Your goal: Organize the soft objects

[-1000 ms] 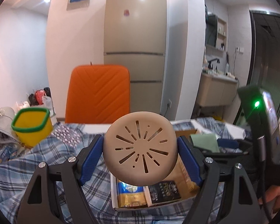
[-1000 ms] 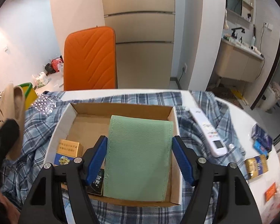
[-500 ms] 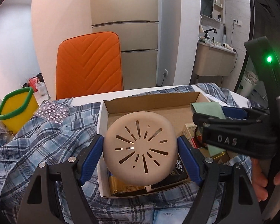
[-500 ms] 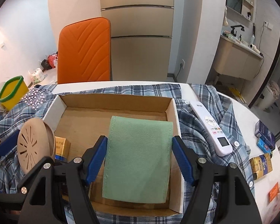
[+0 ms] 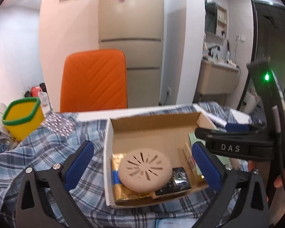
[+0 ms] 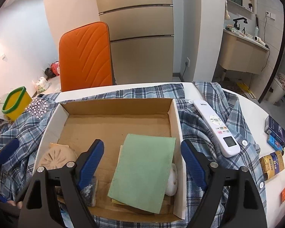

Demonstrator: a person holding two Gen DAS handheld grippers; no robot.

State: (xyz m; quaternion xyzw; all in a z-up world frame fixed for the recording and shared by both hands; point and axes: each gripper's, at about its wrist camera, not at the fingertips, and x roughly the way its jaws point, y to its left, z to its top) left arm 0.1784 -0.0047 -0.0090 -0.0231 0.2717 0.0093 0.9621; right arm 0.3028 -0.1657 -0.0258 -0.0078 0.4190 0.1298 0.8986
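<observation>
Both grippers standing spread wide over the cardboard box (image 6: 175, 117)

The left gripper (image 5: 142, 164) is gripping nothing; the beige slotted disc (image 5: 145, 170) is lying on packets in the box's near-left corner. The right gripper (image 6: 142, 162) is hovering empty above the green cloth (image 6: 144, 171), which is resting inside the box

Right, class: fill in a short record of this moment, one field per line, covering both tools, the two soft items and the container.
left tool: open, empty
right tool: open, empty
beige round pad: lying in the box on gold and black packets
green cloth: lying flat in the box
cardboard box: open, on the plaid shirt
white remote: on the shirt, right of the box
</observation>
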